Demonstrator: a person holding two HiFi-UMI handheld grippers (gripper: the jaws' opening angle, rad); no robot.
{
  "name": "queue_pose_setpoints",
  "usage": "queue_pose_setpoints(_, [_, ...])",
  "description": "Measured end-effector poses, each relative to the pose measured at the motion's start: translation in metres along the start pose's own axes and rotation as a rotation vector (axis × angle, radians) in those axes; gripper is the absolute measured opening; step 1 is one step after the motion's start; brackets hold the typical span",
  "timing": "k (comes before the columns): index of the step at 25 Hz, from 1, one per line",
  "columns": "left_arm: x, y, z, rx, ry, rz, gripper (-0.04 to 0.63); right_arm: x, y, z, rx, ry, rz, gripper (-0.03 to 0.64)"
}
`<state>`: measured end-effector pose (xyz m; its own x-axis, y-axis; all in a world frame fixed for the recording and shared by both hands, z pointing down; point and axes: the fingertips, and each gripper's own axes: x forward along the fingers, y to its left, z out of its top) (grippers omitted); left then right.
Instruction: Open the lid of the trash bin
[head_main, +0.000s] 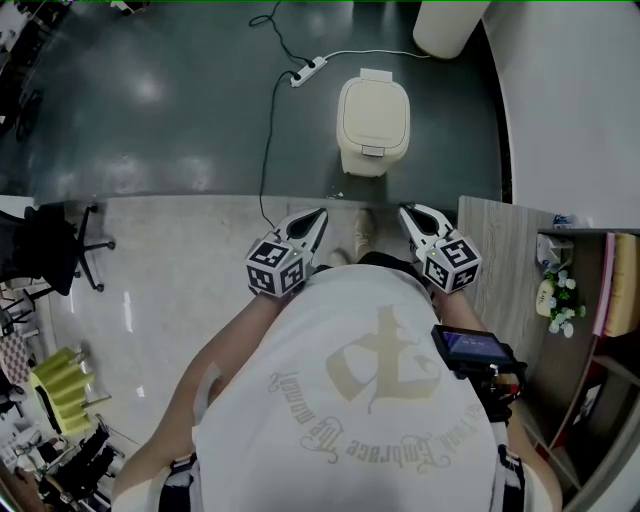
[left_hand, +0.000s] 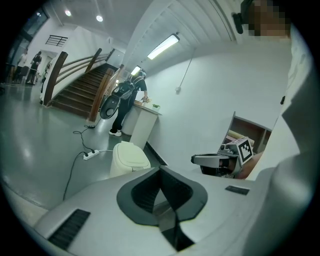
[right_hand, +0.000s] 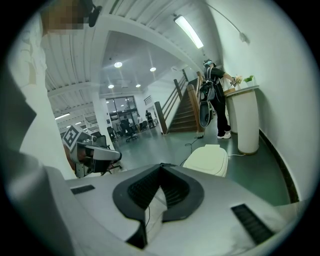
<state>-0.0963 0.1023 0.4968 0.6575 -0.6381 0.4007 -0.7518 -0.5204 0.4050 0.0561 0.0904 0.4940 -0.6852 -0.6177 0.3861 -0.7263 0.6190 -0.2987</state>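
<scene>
Shirt nearest, with both grippers at chest height, aimed forward. Left gripper: fingers together, nothing between them. Right gripper: same, closed and empty.

Bin stands ahead on the dark floor, well apart from both grippers and roughly centred between them. Lid is down. Long axis runs straight away from the person, front tab facing them, hinge on the far side.

Cable and power strip lie on the head view's left of the bin. Wall is on the right with a strip of floor between. Pillar is beyond, to the right.
</scene>
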Motion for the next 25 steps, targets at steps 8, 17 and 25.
queue_pose_setpoints(8, [0.004, 0.004, 0.004, -0.015, 0.018, -0.003, 0.014, 0.014, -0.001, 0.011, 0.010, 0.002, 0.009, 0.006])
queue_pose_setpoints(17, [0.023, 0.011, 0.008, -0.032, 0.043, -0.010, 0.014, 0.026, -0.018, 0.015, 0.011, 0.026, 0.008, 0.006])
queue_pose_setpoints(25, [0.056, 0.017, 0.026, -0.013, 0.065, -0.032, 0.014, 0.036, -0.047, 0.024, 0.022, 0.032, -0.005, 0.006])
